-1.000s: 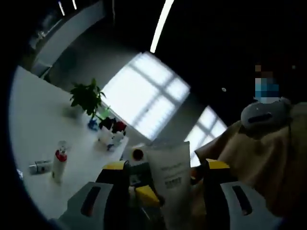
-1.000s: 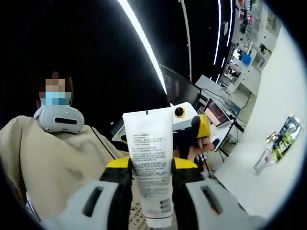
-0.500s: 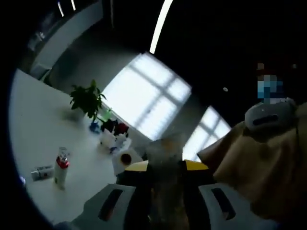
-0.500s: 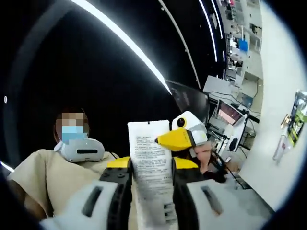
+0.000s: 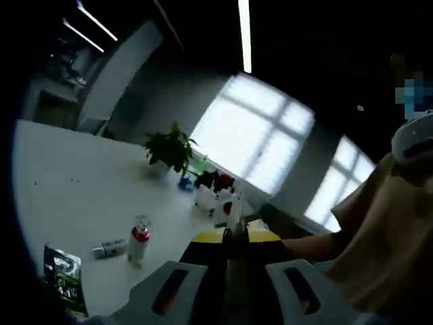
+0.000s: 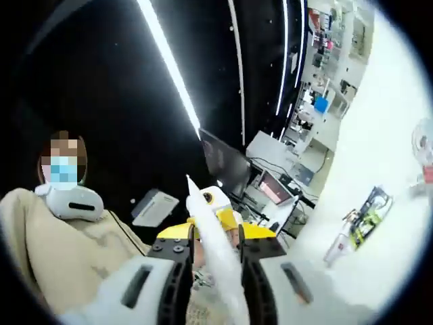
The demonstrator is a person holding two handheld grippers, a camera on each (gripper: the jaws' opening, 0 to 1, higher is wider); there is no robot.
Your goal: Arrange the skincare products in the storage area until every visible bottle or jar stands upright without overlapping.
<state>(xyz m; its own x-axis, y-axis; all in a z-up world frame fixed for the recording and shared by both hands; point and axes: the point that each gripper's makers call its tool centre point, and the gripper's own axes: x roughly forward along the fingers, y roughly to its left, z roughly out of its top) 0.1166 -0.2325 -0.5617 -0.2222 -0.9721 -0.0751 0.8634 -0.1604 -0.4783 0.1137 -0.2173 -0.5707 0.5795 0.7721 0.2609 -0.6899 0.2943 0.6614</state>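
A: Two grippers, one tube?

B: Yes. On the desk [image 5: 81, 196], left to right: a dark packet [image 5: 63, 284] by the near edge, a small tube [image 5: 108, 248] lying flat, a red-collared bottle [image 5: 139, 238] upright. The left gripper [image 5: 233, 238] has its fingers narrow; whether they hold anything, I cannot tell.

A: And the white tube [image 6: 215, 261]?

B: Clamped in the right gripper [image 6: 215, 245], off the desk. Lower it cap-down onto bare desk, well apart from the bottle, and steady it before letting go.
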